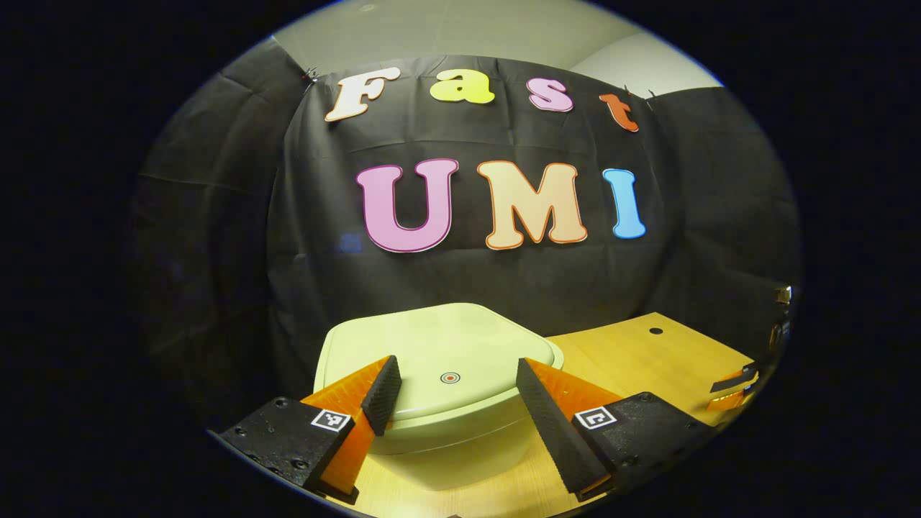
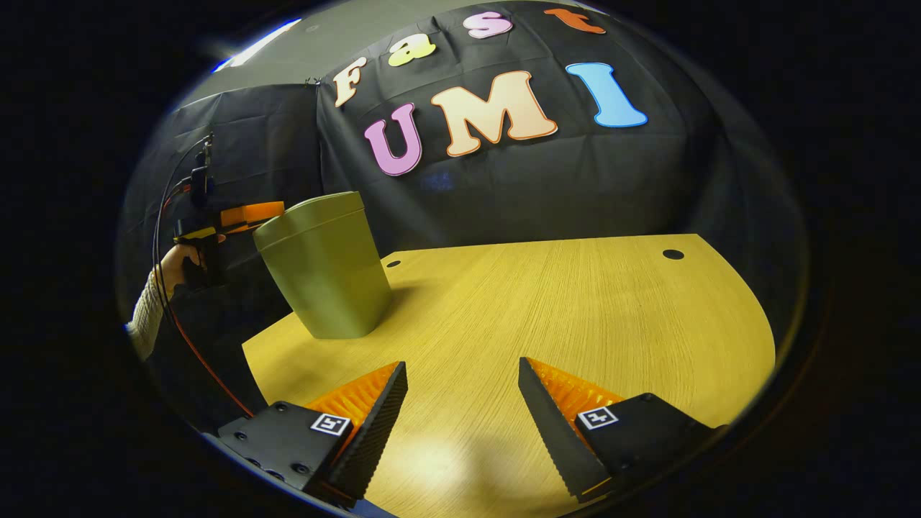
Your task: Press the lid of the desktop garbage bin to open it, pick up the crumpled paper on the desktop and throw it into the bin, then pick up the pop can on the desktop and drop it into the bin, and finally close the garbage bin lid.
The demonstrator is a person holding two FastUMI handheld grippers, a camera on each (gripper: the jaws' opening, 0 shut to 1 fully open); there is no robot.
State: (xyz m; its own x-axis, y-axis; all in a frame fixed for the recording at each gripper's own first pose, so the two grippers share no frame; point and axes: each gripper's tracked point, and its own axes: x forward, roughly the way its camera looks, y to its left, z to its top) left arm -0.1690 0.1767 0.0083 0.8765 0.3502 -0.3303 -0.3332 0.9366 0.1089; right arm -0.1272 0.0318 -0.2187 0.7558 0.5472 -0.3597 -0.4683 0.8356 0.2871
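Observation:
A pale green desktop garbage bin [image 1: 439,403] stands on the wooden desk, its lid [image 1: 432,352] down and marked with a small red ring [image 1: 450,377]. My left gripper [image 1: 457,374] hovers just above and in front of the lid, open, its fingers either side of the ring. In the right gripper view the same bin [image 2: 324,266] stands at the desk's left end, lid down, with the left gripper [image 2: 241,214] and the hand holding it beside its top. My right gripper [image 2: 460,378] hangs open over bare desk, holding nothing.
The wooden desk [image 2: 575,309] has a curved right edge and small round holes [image 2: 673,254] near its back. A black cloth wall stands close behind it. A sleeve and cables [image 2: 162,288] hang at the desk's left end. The right gripper's tip [image 1: 734,381] shows at far right.

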